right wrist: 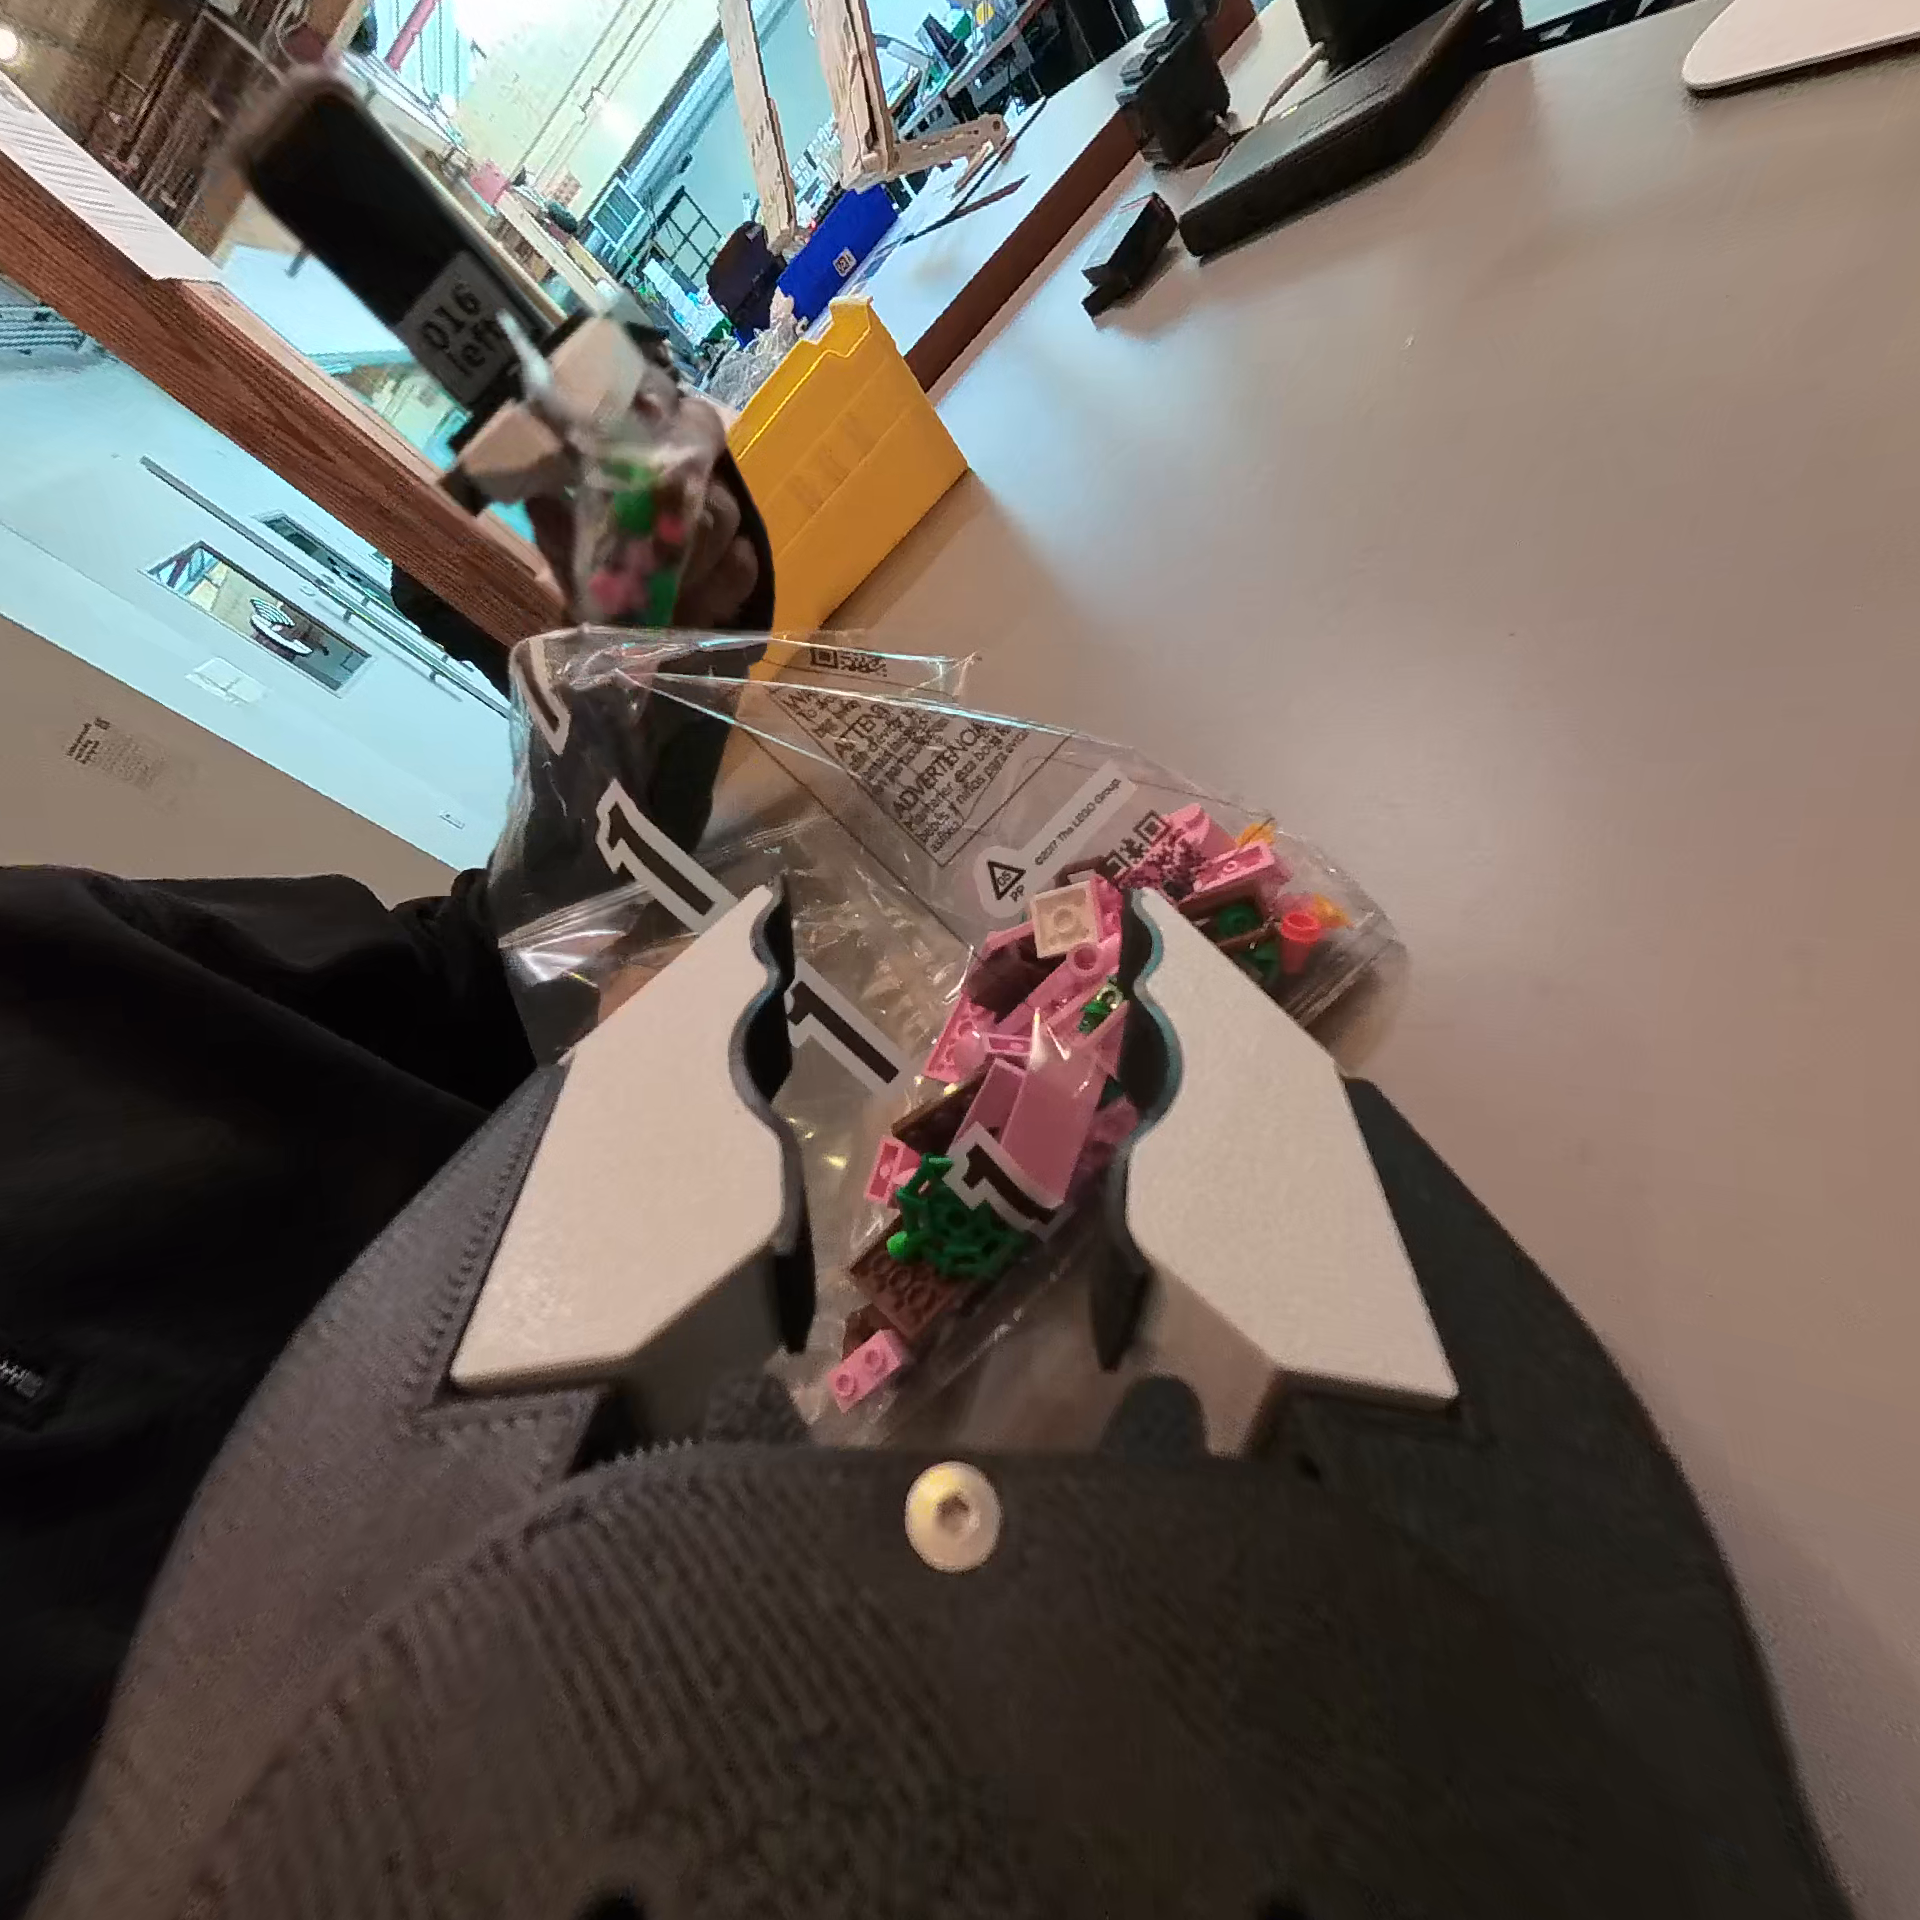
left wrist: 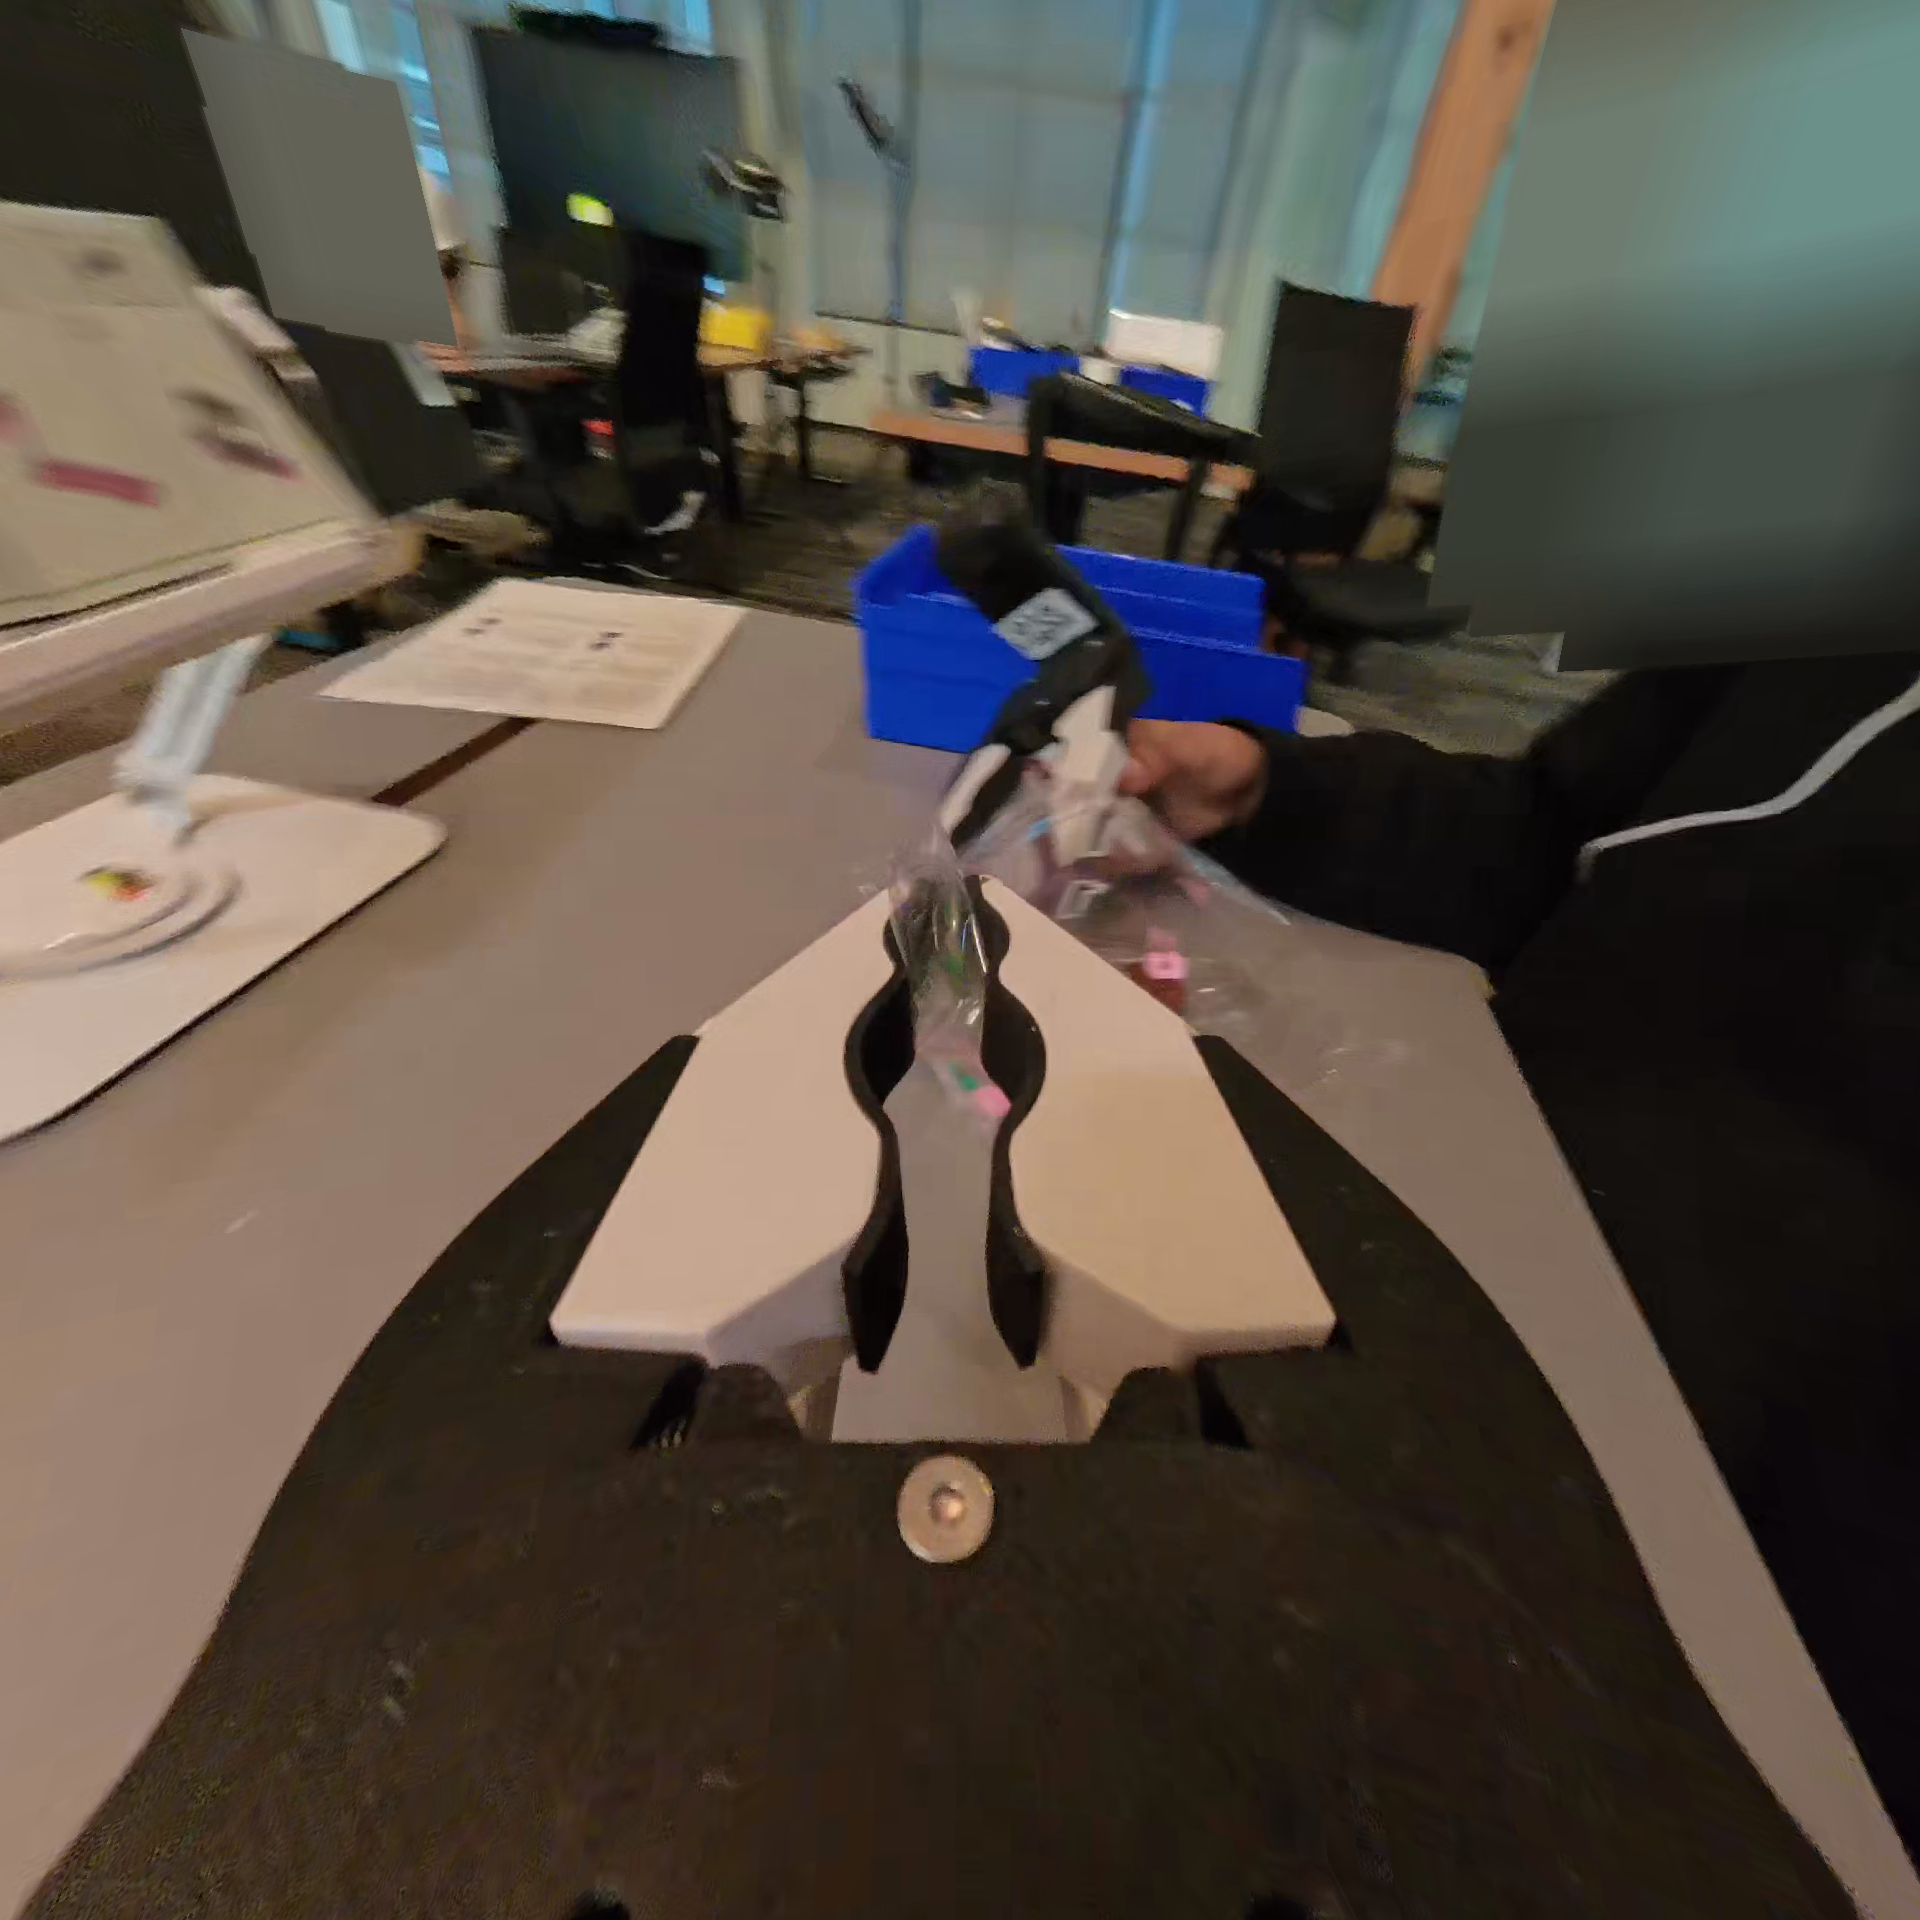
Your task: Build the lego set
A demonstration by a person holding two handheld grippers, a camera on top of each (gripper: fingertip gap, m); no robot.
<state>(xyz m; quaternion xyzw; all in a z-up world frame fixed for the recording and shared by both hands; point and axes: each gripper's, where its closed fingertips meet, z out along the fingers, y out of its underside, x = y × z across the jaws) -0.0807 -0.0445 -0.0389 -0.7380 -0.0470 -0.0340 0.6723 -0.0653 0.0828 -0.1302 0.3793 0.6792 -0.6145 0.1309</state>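
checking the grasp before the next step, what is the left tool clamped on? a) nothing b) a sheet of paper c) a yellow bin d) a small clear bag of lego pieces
d: the left tool is closed on a small clear bag of lego pieces, its plastic bunched between the fingers, while the yellow bin sits untouched on the table.

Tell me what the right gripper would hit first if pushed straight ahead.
The right gripper is open; the clear bag of lego pieces already lies between its fingers, so it would likely meet that first, though depth is uncertain.
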